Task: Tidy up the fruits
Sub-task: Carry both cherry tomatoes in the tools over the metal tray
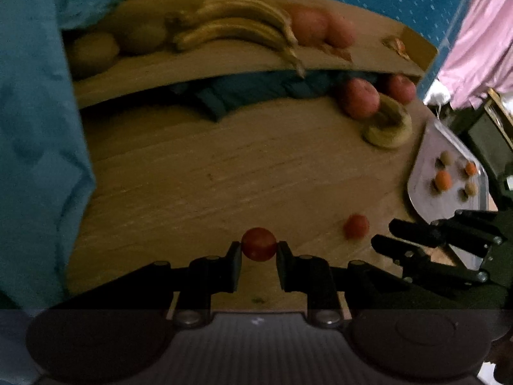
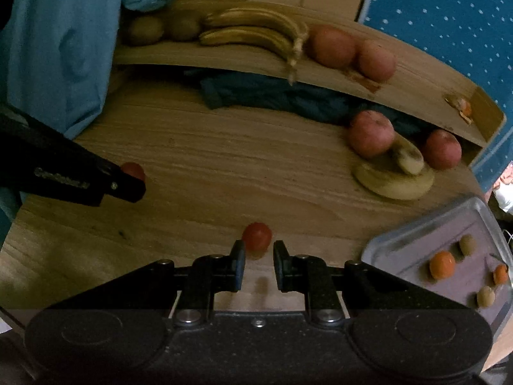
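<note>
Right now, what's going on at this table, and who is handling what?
A person is sorting fruit with two handheld grippers. The left gripper is shut on a small red tomato. The right gripper is open, its fingers just short of a second small tomato lying on the wooden table. A metal tray at the right holds a few small fruits; bananas and apples sit on the shelf behind.

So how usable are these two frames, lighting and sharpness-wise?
Left wrist view: dim with a warm cast, soft throughout; the bananas on the shelf smear, while the small red fruit between the jaws stays readable. Right wrist view: equally dark but a little crisper; the metal tray catches a pale sheen. Both bow straight edges strongly.
</note>
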Available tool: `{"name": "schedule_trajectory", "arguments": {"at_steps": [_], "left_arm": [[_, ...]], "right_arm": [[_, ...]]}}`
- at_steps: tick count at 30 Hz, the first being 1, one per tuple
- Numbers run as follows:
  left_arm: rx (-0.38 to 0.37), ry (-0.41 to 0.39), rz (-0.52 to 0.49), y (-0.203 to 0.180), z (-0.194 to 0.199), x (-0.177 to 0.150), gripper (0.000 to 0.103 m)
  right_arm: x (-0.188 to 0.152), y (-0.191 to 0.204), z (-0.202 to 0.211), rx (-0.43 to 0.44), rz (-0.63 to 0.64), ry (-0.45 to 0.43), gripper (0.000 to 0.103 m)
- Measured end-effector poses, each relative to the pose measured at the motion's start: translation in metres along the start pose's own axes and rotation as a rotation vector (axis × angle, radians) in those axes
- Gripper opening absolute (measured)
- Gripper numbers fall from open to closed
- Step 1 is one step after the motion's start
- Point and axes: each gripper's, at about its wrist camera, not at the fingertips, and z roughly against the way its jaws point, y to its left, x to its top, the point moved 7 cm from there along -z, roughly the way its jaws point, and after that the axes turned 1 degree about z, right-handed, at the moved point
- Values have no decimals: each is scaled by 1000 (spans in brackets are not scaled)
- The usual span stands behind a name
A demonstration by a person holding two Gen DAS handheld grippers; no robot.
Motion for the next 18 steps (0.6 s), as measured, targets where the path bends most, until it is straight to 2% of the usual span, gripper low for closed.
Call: {"name": "schedule_trajectory", "arguments": {"at_steps": [7,8,10,18], "left_arm": [[20,28,-9,-28,-16,-1,26],[23,28,-2,-31,-18,1,26],[38,26,7,-39,-20,5,26],[90,14,66,-46,-19,8,26]], "right_arm": [[-15,-21,-1,40,-3,-8,20],[-15,-24,-3,47,-4,-13,25],[-14,-31,-8,81,-19,-20,27],[-8,-24,-37,164,46,10,27]]}}
